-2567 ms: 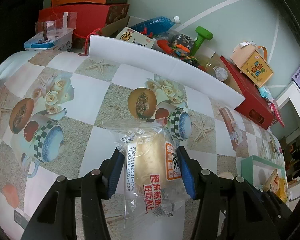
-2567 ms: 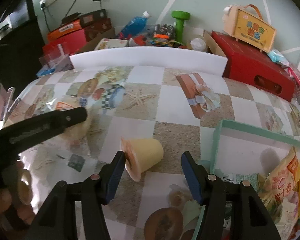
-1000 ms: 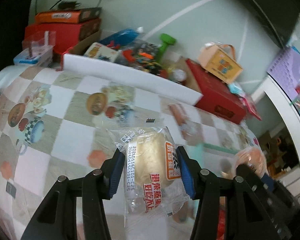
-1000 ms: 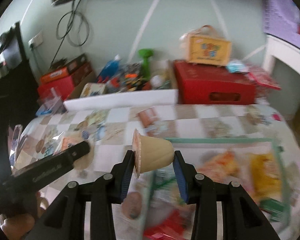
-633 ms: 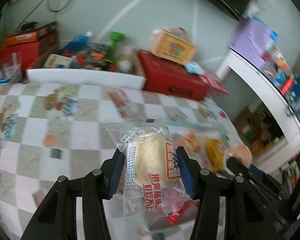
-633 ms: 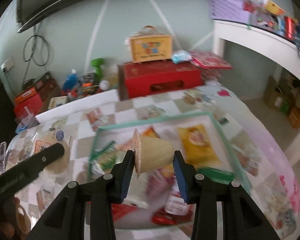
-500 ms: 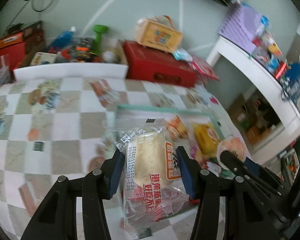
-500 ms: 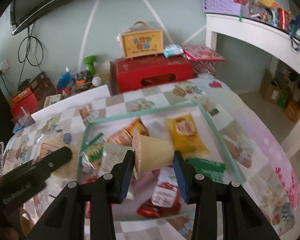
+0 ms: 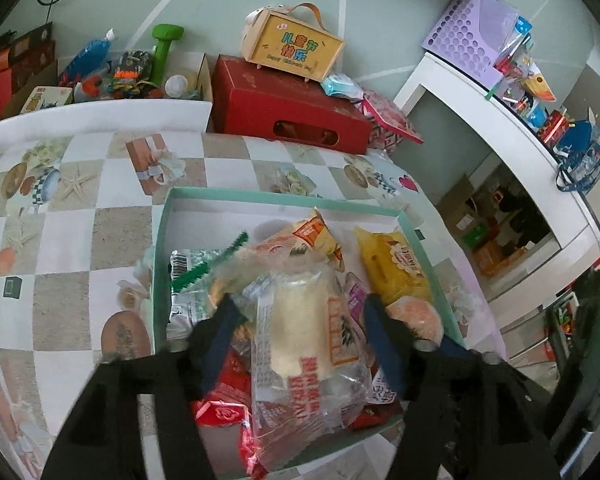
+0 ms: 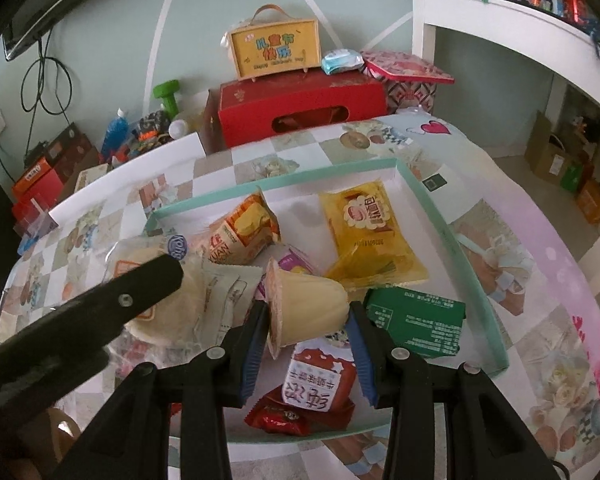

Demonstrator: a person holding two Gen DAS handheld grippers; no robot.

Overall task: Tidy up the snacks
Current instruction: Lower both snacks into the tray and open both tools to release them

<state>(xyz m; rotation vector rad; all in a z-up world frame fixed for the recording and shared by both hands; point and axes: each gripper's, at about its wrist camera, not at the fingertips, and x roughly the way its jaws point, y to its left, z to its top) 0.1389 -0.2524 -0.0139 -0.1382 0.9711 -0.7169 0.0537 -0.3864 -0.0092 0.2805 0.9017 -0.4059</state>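
The wrapped bun [image 9: 300, 336] sits low centre over the tray [image 9: 161, 240], between the left gripper [image 9: 298, 316] — jaws just opening, pads off it. The right gripper [image 10: 308, 320] clamps the cup [image 10: 306, 312], centre frame, above the tray's snacks.

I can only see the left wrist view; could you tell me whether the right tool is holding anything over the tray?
Observer: Yes, the right tool is shut on a beige pudding cup, which is lying on its side above the teal tray.
Operator: Thank you. What lies beneath the cup?
Observer: A red packet with a white label lies below it.
Operator: And to the right of the cup?
Observer: A green carton lies flat near the tray's right wall.
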